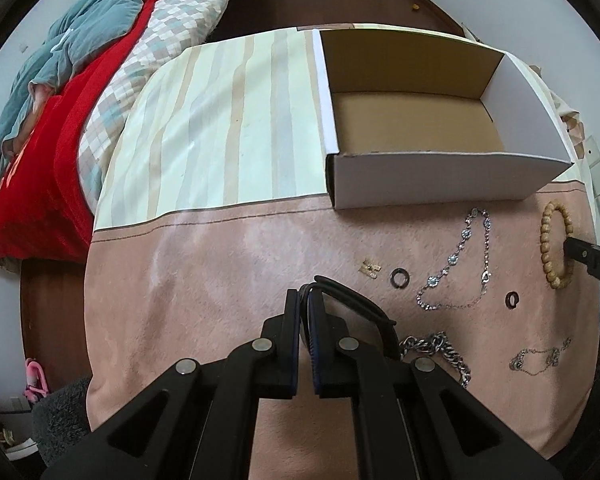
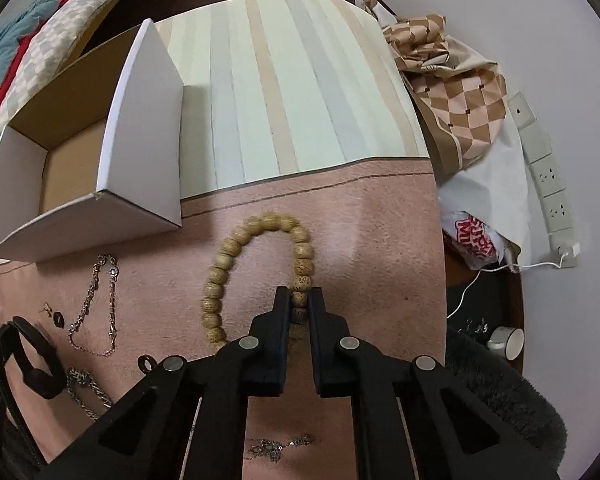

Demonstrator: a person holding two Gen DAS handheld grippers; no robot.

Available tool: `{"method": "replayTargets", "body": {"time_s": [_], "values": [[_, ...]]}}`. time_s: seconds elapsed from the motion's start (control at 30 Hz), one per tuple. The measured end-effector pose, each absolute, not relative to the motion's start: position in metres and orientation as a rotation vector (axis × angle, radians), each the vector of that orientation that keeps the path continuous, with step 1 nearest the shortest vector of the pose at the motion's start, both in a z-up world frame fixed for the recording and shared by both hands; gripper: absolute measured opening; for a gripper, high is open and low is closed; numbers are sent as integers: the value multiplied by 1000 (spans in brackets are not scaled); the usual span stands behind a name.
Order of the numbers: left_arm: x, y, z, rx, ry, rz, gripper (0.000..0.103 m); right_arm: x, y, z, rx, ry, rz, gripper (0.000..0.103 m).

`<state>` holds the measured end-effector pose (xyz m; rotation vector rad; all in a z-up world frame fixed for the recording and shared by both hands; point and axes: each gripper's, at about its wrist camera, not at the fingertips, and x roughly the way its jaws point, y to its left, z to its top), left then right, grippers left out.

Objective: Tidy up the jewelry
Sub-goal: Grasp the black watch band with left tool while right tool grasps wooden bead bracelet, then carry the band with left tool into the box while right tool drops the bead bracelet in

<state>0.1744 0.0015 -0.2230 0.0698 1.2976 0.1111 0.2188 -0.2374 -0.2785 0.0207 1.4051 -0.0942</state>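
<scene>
Between the right tool's (image 2: pixel 299 298) narrowed tips sits the bead bracelet's (image 2: pixel 224 256) right side, its loop stretching ahead; the box (image 2: pixel 140 128) lies ahead-left. The left tool (image 1: pixel 302 300) pinches a black band (image 1: pixel 356 300).

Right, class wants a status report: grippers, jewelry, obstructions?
Left gripper shut on black band. Right gripper shut on bead bracelet. Box open, nothing visible inside. Chains and rings on cloth; path looks clear.
</scene>
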Motion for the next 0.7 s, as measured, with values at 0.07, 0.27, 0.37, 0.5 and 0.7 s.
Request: {"method": "replayTargets", "body": {"time_s": [0.07,0.27,0.37,0.5,0.7], "values": [[177,2,-222,65,1292,105,2,217,-238,-278,44,1399,-79,9],[180,-1,-199,45,1253,79,2,207,-236,-247,100,1335,-18,9],[182,-4,-178,31,1218,59,2,204,-230,-219,108,1289,24,9],[189,-8,-149,6,1171,31,2,202,-220,-178,116,1226,79,9],[208,-12,-115,-20,1115,-4,2,212,-204,-120,122,1136,162,9]]}}
